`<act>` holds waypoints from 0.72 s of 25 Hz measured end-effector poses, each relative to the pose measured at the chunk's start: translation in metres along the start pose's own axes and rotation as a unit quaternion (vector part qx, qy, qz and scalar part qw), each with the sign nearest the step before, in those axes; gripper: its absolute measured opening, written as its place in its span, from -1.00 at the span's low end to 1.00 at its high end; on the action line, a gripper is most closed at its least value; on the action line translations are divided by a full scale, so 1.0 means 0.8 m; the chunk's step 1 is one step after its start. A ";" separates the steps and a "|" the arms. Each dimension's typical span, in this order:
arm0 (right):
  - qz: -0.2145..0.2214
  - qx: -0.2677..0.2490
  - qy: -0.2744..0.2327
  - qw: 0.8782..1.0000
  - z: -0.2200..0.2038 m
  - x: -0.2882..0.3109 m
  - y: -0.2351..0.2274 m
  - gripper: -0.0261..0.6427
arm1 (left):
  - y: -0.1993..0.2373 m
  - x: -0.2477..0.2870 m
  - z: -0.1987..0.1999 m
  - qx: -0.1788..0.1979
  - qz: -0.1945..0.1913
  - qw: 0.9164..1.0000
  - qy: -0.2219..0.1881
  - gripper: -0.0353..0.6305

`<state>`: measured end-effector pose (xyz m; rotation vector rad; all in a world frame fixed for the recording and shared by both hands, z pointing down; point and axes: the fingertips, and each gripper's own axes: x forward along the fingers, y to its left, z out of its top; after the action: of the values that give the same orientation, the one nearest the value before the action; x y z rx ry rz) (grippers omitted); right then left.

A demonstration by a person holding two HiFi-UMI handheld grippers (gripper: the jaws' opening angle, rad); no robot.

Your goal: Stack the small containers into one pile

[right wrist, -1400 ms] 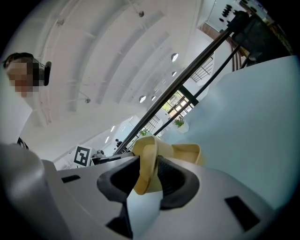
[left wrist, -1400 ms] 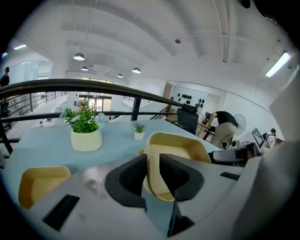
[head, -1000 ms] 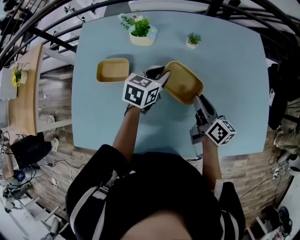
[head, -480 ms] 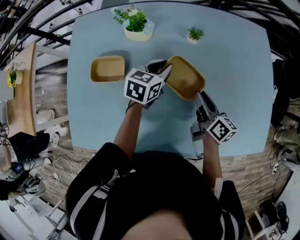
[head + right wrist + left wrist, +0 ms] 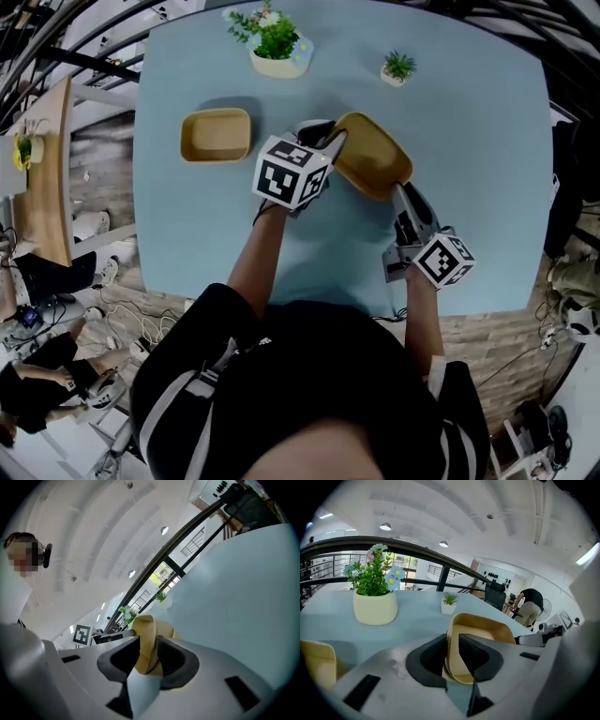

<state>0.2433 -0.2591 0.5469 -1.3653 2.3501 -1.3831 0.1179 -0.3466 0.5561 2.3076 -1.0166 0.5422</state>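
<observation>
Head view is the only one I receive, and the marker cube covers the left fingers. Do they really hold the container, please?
Observer: Yes. In the left gripper view, the left gripper has the wall of the container between its fingers, one finger outside and one inside, both pressed on it.
Operator: And the right side, does it grip too?
Observer: The right gripper view shows the right gripper closed on the rim of the same container, and the rim fills the gap between its fingers.

I found the held container [image 5: 375, 161] matt tan plastic, the tabletop [image 5: 469, 187] smooth and matt, the floor [image 5: 497, 323] wood-grained.
</observation>
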 end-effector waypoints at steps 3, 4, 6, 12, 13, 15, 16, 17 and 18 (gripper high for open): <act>0.000 0.002 0.000 1.000 -0.001 0.005 0.000 -0.56 | 0.005 0.001 -0.002 -0.001 0.000 1.000 0.002 -0.65; 0.002 0.007 -0.001 1.000 0.000 0.005 0.001 -0.56 | 0.005 -0.001 -0.002 -0.001 0.000 1.000 0.003 -0.65; 0.009 0.018 -0.005 1.000 0.002 0.005 0.006 -0.55 | 0.006 -0.005 0.002 0.002 0.001 1.000 0.004 -0.65; 0.005 0.009 0.008 1.000 -0.001 0.009 0.004 -0.50 | 0.008 -0.002 0.001 0.011 0.008 1.000 0.010 -0.65; 0.003 0.004 0.009 1.000 -0.001 0.009 0.003 -0.49 | 0.008 0.000 -0.001 0.014 0.007 1.000 0.012 -0.65; 0.001 -0.007 0.009 1.000 0.001 0.008 0.003 -0.47 | 0.008 0.001 -0.001 0.014 0.007 1.000 0.011 -0.65; 0.001 -0.013 0.010 1.000 0.001 0.008 0.003 -0.46 | 0.009 0.001 0.000 0.013 0.008 1.000 0.009 -0.65; 0.000 -0.017 0.010 1.000 0.002 0.008 0.004 -0.44 | 0.010 0.000 0.000 0.013 0.010 1.000 0.007 -0.65; -0.001 -0.021 0.010 1.000 0.003 0.007 0.004 -0.42 | 0.010 -0.001 0.001 0.014 0.012 1.000 0.005 -0.65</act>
<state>0.2388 -0.2642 0.5453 -1.3721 2.4028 -1.3621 0.1115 -0.3514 0.5576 2.3170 -1.0399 0.5804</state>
